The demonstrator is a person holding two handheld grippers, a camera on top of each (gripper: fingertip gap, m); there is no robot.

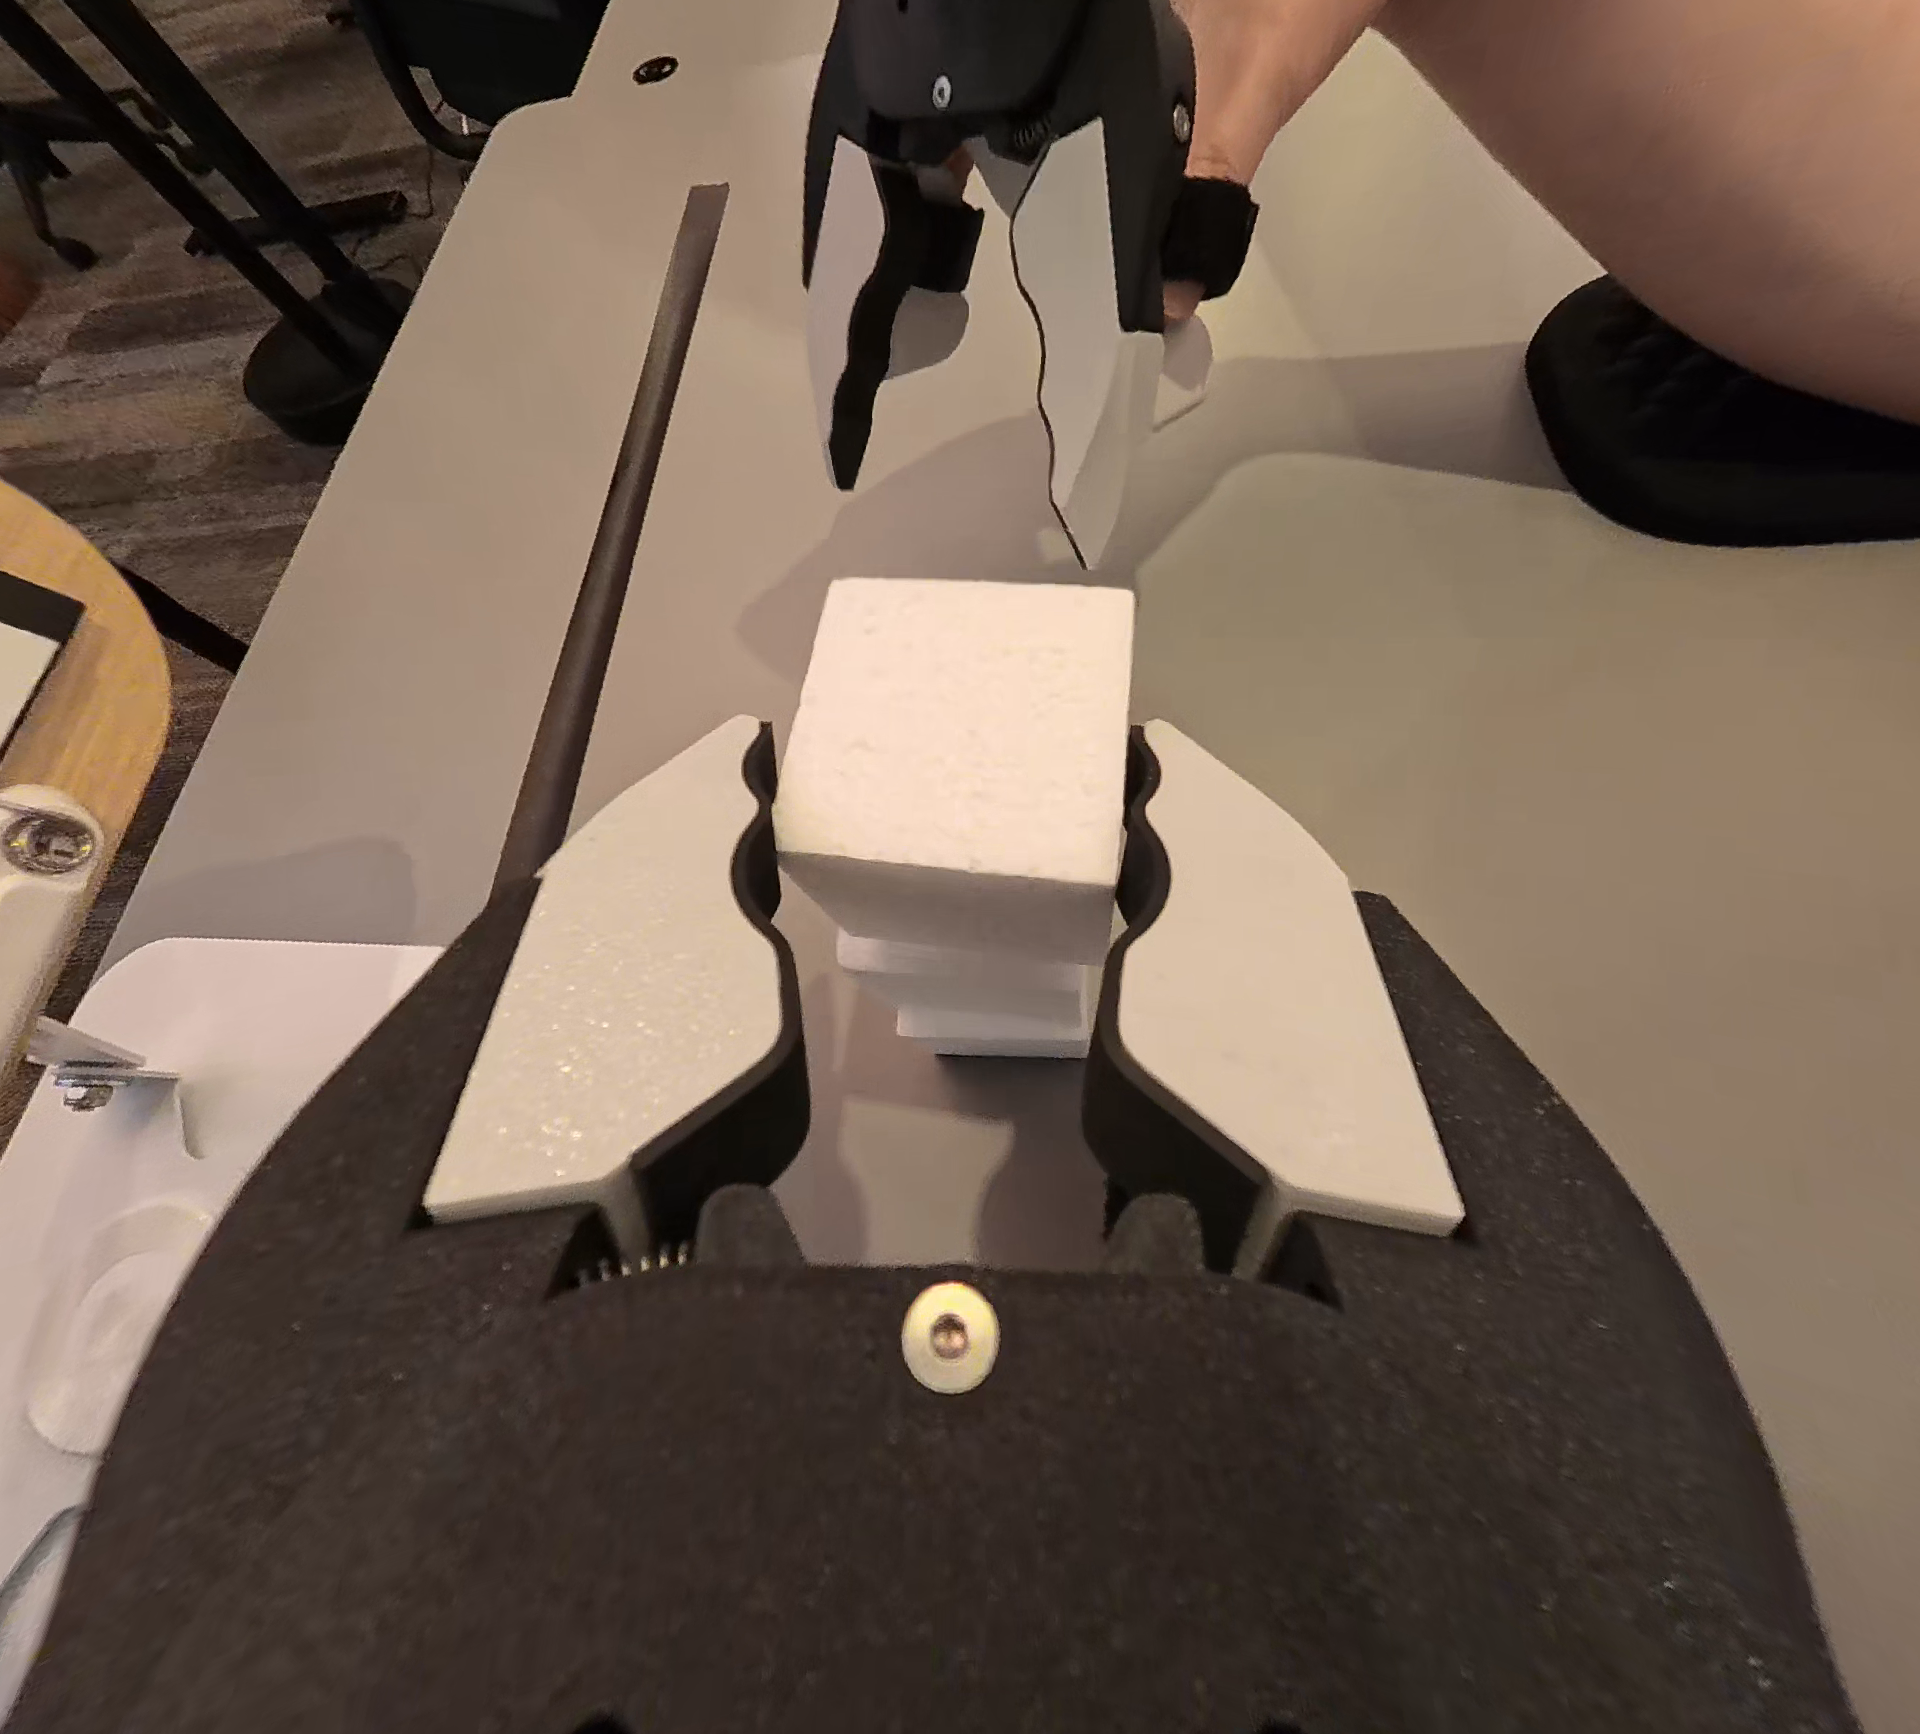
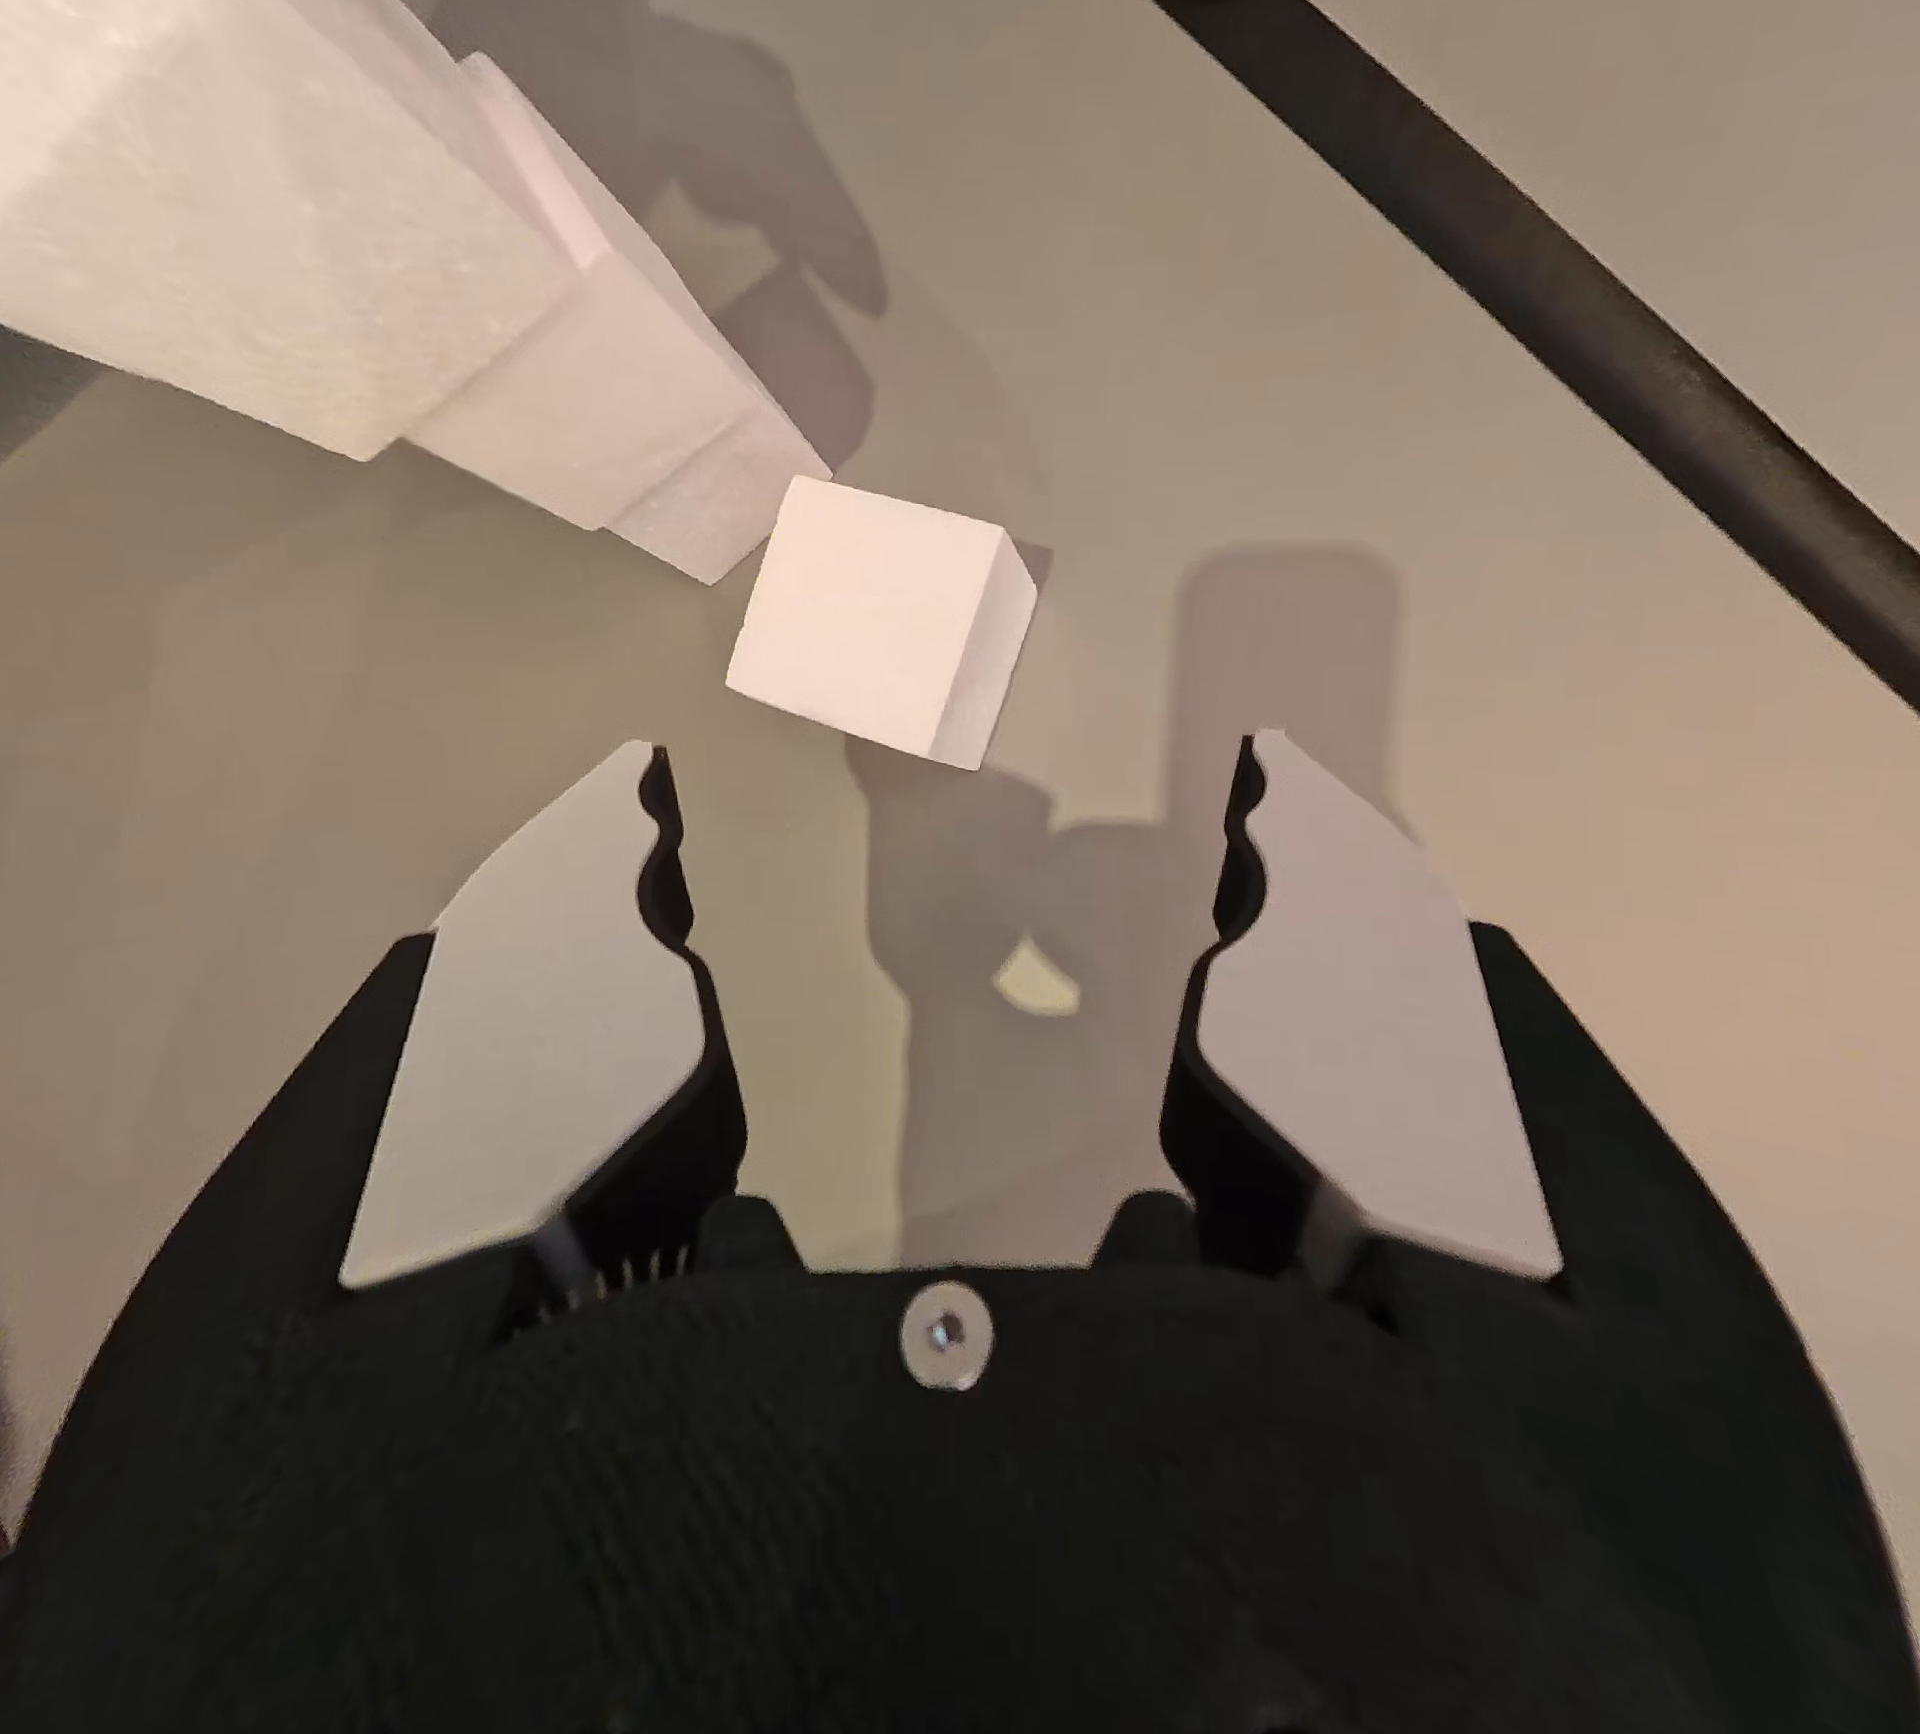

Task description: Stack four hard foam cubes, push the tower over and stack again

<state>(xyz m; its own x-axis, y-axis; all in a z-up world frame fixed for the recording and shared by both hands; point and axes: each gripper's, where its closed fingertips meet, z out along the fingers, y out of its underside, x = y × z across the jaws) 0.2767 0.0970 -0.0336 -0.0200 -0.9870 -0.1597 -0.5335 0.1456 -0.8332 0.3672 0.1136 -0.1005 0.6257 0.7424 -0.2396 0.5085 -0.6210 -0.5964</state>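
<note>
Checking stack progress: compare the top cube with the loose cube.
The top cube sits on the tower, off the table; the loose cube lies on the table beside the tower's base. The left gripper clamps the top cube; nothing touches the loose cube, and the open right gripper is short of it. Both are white foam cubes.

A grey table (image 1: 1455, 853) carried a dark strip (image 1: 613, 562) running lengthwise — beside it lay a white tray (image 1: 260, 1061). A black cushion (image 1: 1714, 427) sat at the far right, and patterned carpet (image 1: 156, 396) showed beyond the edge.
</note>
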